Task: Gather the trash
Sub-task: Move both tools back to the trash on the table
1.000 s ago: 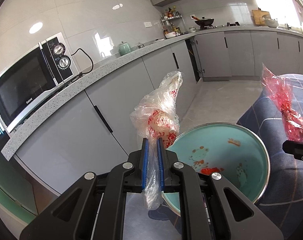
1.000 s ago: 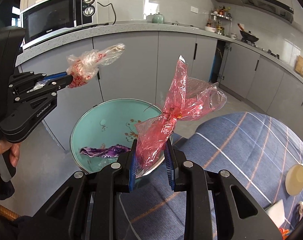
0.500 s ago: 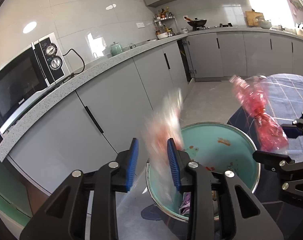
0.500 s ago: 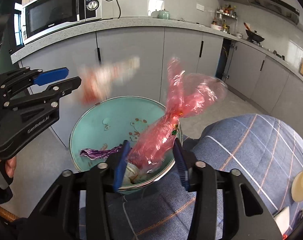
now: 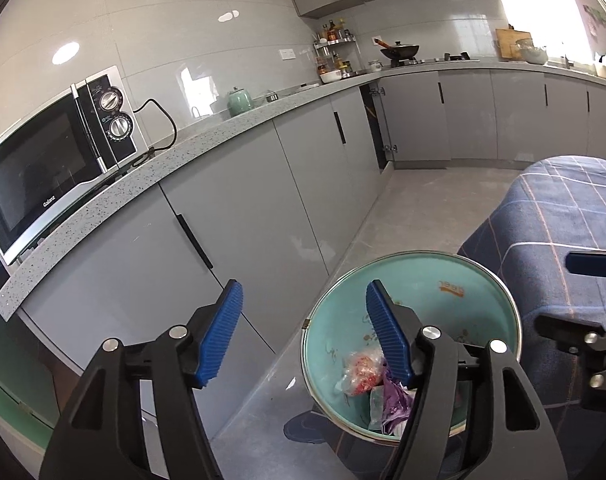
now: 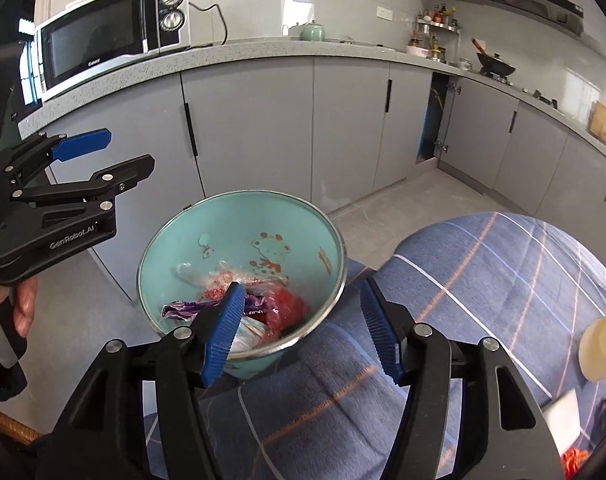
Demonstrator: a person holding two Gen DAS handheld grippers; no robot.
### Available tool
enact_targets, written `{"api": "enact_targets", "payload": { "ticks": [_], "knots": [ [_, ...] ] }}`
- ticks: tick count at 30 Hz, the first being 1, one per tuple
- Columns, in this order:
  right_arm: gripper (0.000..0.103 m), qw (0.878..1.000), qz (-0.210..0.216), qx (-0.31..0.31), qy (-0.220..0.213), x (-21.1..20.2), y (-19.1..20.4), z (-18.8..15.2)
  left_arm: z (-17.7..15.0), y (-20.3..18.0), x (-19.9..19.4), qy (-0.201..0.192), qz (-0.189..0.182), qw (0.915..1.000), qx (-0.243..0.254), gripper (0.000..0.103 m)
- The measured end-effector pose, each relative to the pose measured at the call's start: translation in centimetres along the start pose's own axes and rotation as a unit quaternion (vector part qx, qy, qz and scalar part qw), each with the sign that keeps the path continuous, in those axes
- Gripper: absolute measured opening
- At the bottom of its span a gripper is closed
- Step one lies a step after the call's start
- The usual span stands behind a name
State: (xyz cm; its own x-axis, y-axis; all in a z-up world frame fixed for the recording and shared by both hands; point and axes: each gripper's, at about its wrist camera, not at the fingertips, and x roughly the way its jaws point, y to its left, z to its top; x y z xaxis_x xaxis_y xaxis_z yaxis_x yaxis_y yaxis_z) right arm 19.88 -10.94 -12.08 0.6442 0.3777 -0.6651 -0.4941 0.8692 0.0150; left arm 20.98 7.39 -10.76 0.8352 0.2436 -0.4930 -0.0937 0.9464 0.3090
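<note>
A teal enamel basin (image 6: 239, 216) (image 5: 455, 280) stands by the edge of the blue checked table. Inside lie a clear bag with red print (image 5: 361, 372) (image 6: 217, 280), a red plastic bag (image 6: 289, 306) and a purple wrapper (image 5: 395, 400) (image 6: 183, 308). My left gripper (image 5: 303, 334) hovers over the basin's left rim, jaws opening, nothing between them. My right gripper (image 6: 303, 326) hangs over the basin's near rim, jaws also opening and empty. In the right wrist view the left gripper (image 6: 115, 152) shows at the left, held by a hand (image 6: 23, 304).
Grey kitchen cabinets (image 5: 231, 200) run behind the basin, with a microwave (image 5: 51, 168) on the counter. The blue checked tablecloth (image 6: 483, 300) carries a small cream bowl (image 6: 599, 342) at the right. A grey floor (image 5: 415, 208) lies beyond.
Both grippers went from shut on their bags to open. The clear bag and the red bag dropped into the basin.
</note>
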Motion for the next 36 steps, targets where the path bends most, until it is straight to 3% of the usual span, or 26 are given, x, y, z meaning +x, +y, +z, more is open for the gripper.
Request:
{"api": "enact_targets", "payload": {
  "ticks": [7,14,17,25,29,36],
  "knots": [
    [0.064,0.999,-0.038,0.008,-0.007,-4.3,-1.4,-2.1,0.4,-1.2,-1.4,-0.013,-0.012,0.9998,0.01,0.074],
    [0.066,0.991,-0.108,0.075,-0.022,-10.6,-6.1,-5.9,0.5,-6.2,-3.1,-0.023,-0.046,0.9972,0.054,0.076],
    [0.07,0.983,-0.142,0.114,-0.03,-13.5,-8.7,-8.3,0.8,-8.9,-4.1,-0.03,-0.07,0.9948,0.068,0.077],
    [0.071,0.945,-0.239,0.223,-0.028,-19.2,-15.8,-14.6,1.5,-16.7,-6.6,-0.044,-0.133,0.9846,0.104,0.082],
    [0.071,0.93,-0.261,0.258,-0.029,-20.2,-18.2,-16.5,1.4,-20.4,-7.3,-0.043,-0.16,0.9779,0.127,0.083],
    [0.071,0.923,-0.265,0.28,-0.016,-18.8,-20.8,-17.0,1.6,-24.1,-7.2,-0.041,-0.174,0.9719,0.153,0.084]
  ]
}}
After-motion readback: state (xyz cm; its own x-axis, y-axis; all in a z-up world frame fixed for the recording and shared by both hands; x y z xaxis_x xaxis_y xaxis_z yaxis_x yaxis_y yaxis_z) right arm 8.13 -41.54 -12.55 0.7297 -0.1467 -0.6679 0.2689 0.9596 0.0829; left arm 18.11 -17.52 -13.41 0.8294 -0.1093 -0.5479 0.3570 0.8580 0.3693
